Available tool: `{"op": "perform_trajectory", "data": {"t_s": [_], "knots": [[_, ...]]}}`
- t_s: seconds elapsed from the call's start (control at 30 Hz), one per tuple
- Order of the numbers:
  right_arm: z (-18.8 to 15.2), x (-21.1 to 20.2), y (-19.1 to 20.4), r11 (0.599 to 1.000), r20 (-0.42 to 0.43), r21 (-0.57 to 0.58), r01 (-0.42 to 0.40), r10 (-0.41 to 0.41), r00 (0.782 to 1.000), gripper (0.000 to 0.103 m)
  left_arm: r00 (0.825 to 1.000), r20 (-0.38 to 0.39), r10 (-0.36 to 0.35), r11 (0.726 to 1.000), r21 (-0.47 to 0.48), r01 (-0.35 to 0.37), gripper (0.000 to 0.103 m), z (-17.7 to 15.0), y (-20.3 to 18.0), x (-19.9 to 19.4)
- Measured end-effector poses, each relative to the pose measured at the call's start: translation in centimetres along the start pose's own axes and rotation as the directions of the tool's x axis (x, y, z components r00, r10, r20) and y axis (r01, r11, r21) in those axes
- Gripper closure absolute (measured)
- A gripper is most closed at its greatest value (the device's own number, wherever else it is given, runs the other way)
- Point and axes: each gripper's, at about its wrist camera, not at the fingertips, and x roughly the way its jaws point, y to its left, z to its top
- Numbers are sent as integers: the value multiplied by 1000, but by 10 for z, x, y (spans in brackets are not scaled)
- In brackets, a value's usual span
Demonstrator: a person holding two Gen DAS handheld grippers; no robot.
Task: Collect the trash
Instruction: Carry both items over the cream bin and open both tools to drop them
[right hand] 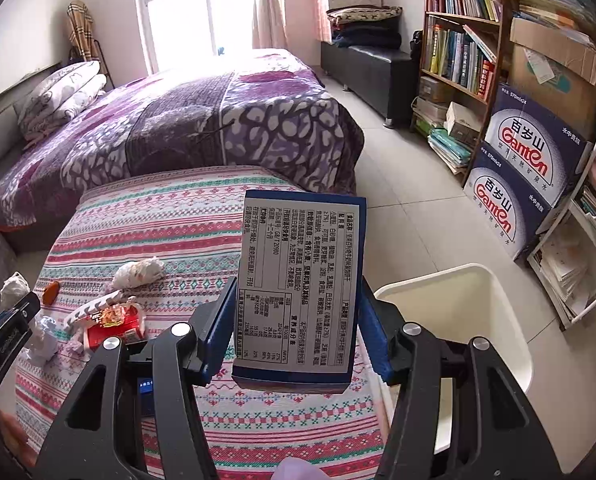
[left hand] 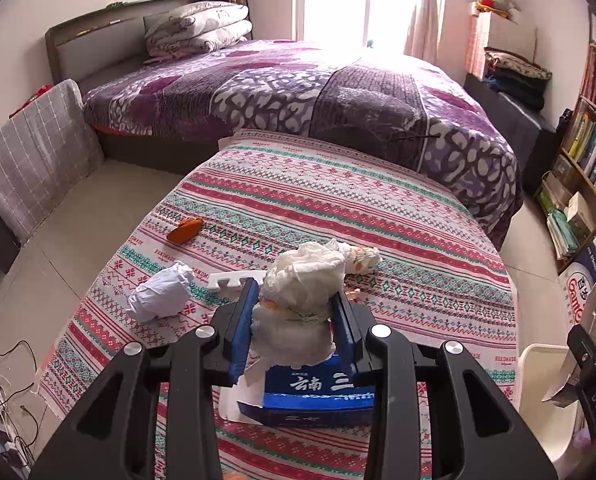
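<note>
- Bedroom; low table under striped pink-and-teal patterned cloth point(left hand: 338, 208), purple bed behind.
- Left gripper point(left hand: 294, 316) clamped on crumpled white tissue wad point(left hand: 302, 280).
- Right gripper point(right hand: 298, 332) clamped on blue printed cardboard box point(right hand: 298, 280), beside white plastic bin point(right hand: 458, 304).

Purple quilt point(left hand: 298, 92); white bin point(right hand: 458, 312)

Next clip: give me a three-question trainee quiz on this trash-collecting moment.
1. True or false: the left gripper is shut on a tissue wad.
2. What does the right gripper hold? A) orange peel B) blue box C) book
3. Fill in: the white bin stands to the ____ of the striped table in the right wrist view.

Key: 1 true; 2 B; 3 right.
</note>
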Motion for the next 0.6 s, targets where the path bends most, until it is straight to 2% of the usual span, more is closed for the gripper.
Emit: {"op": "perform_trajectory", "data": {"t_s": [0.2, 0.6], "knots": [[6, 3, -25, 998, 10, 32, 59, -60, 998, 49, 999, 42, -24, 999, 25, 22, 67, -1, -32, -9], [16, 11, -90, 974, -42, 171, 150, -145, 989, 49, 996, 21, -92, 992, 90, 90, 67, -11, -89, -12]]}}
